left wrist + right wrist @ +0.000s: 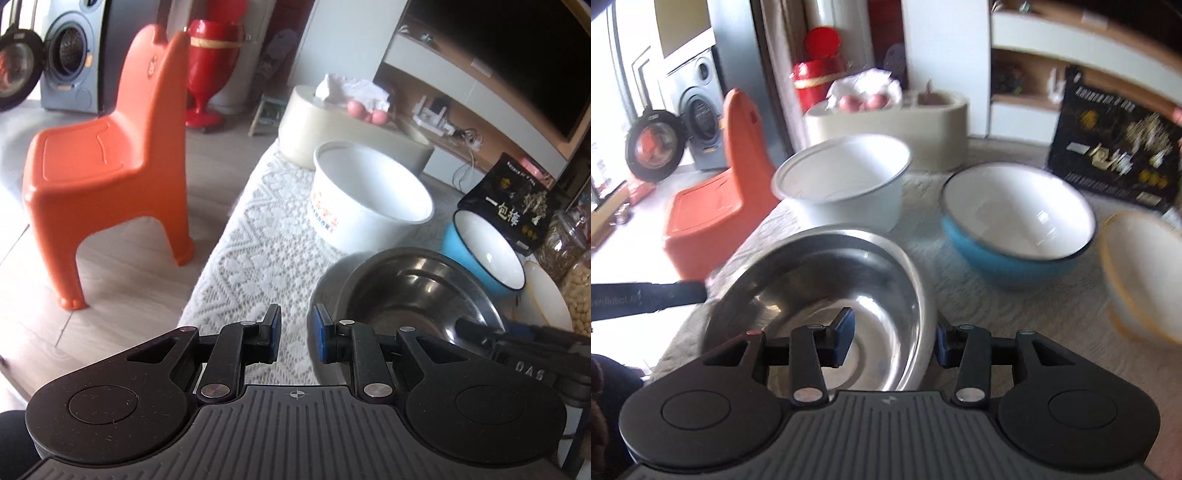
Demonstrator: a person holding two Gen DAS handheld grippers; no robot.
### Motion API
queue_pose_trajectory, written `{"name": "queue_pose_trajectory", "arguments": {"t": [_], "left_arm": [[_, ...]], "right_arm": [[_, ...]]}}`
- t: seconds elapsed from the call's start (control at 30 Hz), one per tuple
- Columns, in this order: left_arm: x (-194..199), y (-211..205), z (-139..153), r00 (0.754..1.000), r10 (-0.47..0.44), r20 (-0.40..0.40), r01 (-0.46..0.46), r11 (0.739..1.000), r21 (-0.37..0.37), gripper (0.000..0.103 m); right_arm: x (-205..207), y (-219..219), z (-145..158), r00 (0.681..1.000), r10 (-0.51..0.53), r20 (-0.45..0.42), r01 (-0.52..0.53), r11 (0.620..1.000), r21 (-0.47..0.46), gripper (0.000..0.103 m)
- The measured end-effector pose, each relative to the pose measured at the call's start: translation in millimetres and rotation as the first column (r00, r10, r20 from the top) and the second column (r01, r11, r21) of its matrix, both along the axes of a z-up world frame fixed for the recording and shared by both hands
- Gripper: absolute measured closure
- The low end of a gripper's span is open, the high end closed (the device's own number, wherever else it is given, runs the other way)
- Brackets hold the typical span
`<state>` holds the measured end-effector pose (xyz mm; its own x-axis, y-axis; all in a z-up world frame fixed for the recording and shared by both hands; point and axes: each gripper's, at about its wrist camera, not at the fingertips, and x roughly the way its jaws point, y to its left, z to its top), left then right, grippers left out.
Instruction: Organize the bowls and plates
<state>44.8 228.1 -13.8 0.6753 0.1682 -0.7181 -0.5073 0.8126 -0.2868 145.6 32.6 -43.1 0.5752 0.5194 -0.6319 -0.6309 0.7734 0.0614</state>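
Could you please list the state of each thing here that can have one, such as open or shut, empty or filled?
Left hand-held gripper: open, holding nothing.
Right hand-held gripper: open, straddling the steel bowl's rim.
Steel bowl: upright, empty.
White tub: upright, empty.
Blue bowl: upright, empty.
Washing machine door: open.

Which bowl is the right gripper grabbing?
The steel bowl. The right gripper has one finger inside its rim and one outside. The white bowl and blue bowl sit farther back, untouched.
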Motion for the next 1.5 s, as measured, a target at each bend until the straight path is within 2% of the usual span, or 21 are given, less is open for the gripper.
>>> {"name": "queue_pose_trajectory", "arguments": {"t": [0.07,0.13,0.2,0.47,0.57,0.63,0.7,0.8,0.9,1.0,1.07,1.1,1.23,1.37,1.5], "left_arm": [[-0.3,6.7,-7.0,1.000,0.004,0.000,-0.004,0.998,-0.065,0.082],[-4.5,13.9,-9.9,0.999,0.013,0.032,-0.008,0.989,-0.150,0.082],[-9.1,18.2,-7.5,0.997,0.028,0.072,-0.013,0.981,-0.195,0.083],[-2.8,15.6,-2.6,0.998,0.022,0.058,-0.013,0.988,-0.155,0.083],[-14.7,22.5,12.0,0.990,0.050,0.132,-0.025,0.983,-0.183,0.082],[-13.7,23.0,19.4,0.988,0.019,0.154,0.012,0.980,-0.197,0.082],[-3.2,17.2,19.0,0.992,-0.026,0.125,0.048,0.982,-0.181,0.082],[9.3,10.2,7.9,0.998,-0.023,0.050,0.029,0.990,-0.136,0.082],[12.0,11.4,-2.6,1.000,0.001,0.021,0.002,0.992,-0.124,0.061],[13.9,14.9,-10.6,1.000,0.013,0.007,-0.012,0.990,-0.141,0.054],[17.6,15.0,-17.4,1.000,0.013,-0.021,-0.016,0.990,-0.143,0.053],[19.7,14.7,-20.6,0.999,0.012,-0.030,-0.016,0.989,-0.144,0.054],[22.1,16.1,-29.1,0.999,-0.006,-0.032,0.000,0.983,-0.186,0.059],[21.4,15.2,-27.3,1.000,-0.023,-0.018,0.019,0.979,-0.205,0.075],[16.1,14.6,-19.1,0.999,-0.009,-0.042,0.002,0.985,-0.171,0.074]], "right_arm": [[3.0,-2.0,-0.2,0.999,-0.019,0.028,0.019,1.000,-0.013,0.056],[7.3,-4.4,-2.6,1.000,-0.026,0.011,0.026,1.000,-0.008,0.055],[10.1,-5.6,-6.3,1.000,-0.028,-0.010,0.028,1.000,-0.007,0.055],[16.8,-3.7,-23.5,0.997,-0.022,-0.074,0.021,1.000,-0.017,0.055],[17.4,-5.3,-25.8,0.996,-0.024,-0.084,0.023,1.000,-0.022,0.055],[16.9,-6.1,-26.3,0.996,-0.023,-0.089,0.022,1.000,-0.020,0.055],[17.5,-5.2,-26.2,0.995,-0.024,-0.092,0.022,1.000,-0.016,0.055],[19.2,-5.9,-24.9,0.994,-0.020,-0.109,0.020,1.000,-0.002,0.055],[24.2,-6.0,-24.5,0.992,-0.023,-0.127,0.025,1.000,0.010,0.055],[33.8,-4.1,-29.6,0.982,-0.021,-0.186,0.026,0.999,0.025,0.055],[38.4,-2.7,-35.9,0.969,-0.012,-0.247,0.024,0.999,0.043,0.055],[39.4,-2.7,-38.7,0.963,-0.004,-0.271,0.019,0.998,0.052,0.055],[31.9,-0.3,-38.9,0.963,0.024,-0.267,-0.011,0.999,0.049,0.053],[24.2,0.5,-37.0,0.962,0.035,-0.272,-0.025,0.999,0.041,0.054],[13.2,-0.6,-34.0,0.955,0.055,-0.292,-0.043,0.998,0.047,0.054]]}}
